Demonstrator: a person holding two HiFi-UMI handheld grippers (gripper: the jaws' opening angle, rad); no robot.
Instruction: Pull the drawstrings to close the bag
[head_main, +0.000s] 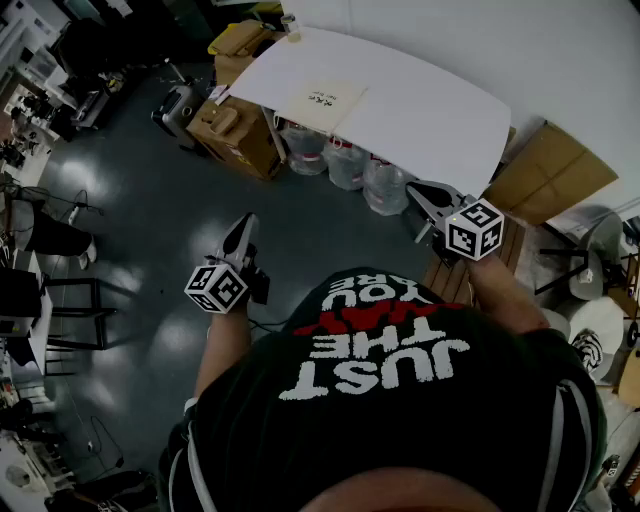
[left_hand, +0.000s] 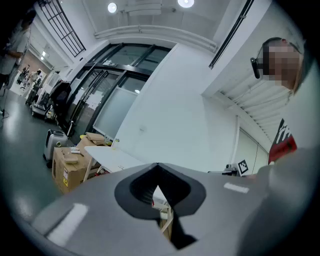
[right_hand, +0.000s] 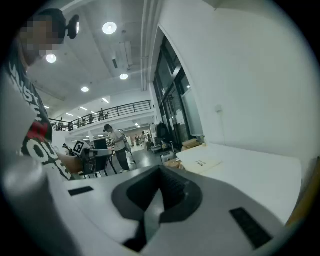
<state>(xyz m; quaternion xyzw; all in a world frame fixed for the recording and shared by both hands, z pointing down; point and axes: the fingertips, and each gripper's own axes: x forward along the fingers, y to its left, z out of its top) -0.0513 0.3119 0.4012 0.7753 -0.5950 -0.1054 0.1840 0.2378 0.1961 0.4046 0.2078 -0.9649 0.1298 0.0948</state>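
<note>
As both grippers (head_main: 243, 228) (head_main: 418, 192) hover closed, the bag (head_main: 325, 103) lies well beyond.

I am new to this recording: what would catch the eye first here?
A black shirt with white and red print fills the bottom of the head view. Above it the left gripper and right gripper are shut and empty, well short of the beige bag on the white table.

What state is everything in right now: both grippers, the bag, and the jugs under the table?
Left gripper: shut, empty, held in the air, touching nothing.
Right gripper: shut, empty, also in the air.
Bag: lying flat on the white table, untouched; drawstrings too small to make out.
Water jugs: upright under the table.
</note>
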